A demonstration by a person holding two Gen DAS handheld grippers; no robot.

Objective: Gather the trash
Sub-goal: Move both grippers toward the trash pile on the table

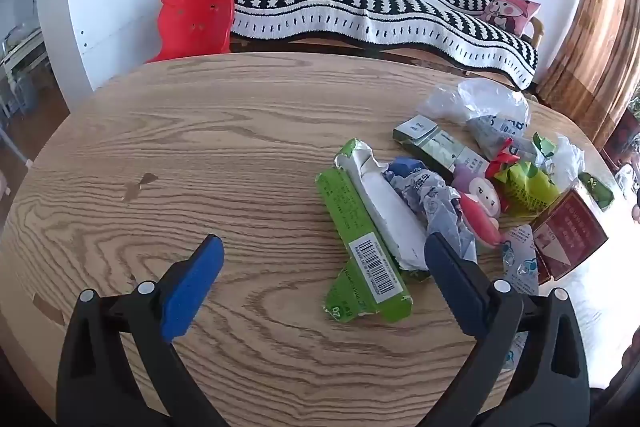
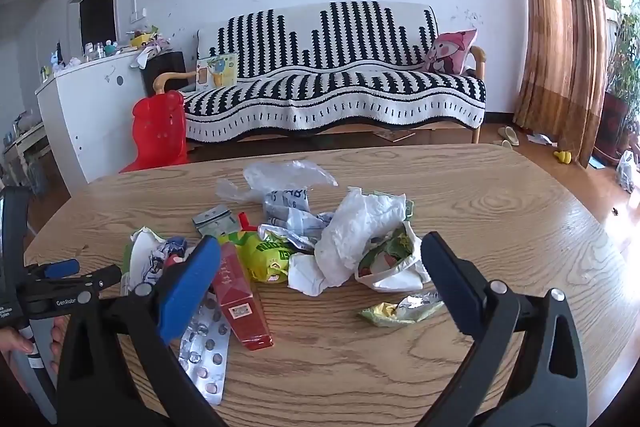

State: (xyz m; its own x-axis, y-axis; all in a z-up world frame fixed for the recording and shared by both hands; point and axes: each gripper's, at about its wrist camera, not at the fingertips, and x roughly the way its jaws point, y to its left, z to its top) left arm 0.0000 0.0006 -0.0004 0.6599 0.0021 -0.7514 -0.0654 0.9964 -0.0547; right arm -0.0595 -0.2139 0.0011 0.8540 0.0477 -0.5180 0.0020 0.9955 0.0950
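A heap of trash lies on the round wooden table [image 1: 200,155]. In the left wrist view a torn green carton [image 1: 366,239] lies nearest, just ahead of my open left gripper [image 1: 322,247], whose right finger sits beside its white inside. Behind it lie crumpled printed wrappers [image 1: 432,199], a yellow-green packet [image 1: 524,187], a red box [image 1: 570,231] and a clear plastic bag [image 1: 476,99]. In the right wrist view my right gripper [image 2: 320,247] hangs open above the heap, with white crumpled paper [image 2: 360,227], the red box [image 2: 240,295], a blister pack [image 2: 206,351] and a small foil wrapper [image 2: 400,309] before it.
A sofa under a black-and-white cover [image 2: 332,83] stands behind the table, with a pink cushion [image 2: 452,51]. A red plastic chair [image 2: 160,131] and a white cabinet [image 2: 92,107] are at the left, a brown curtain [image 2: 560,27] at the right. The left gripper's handle and a hand [image 2: 24,331] show at left.
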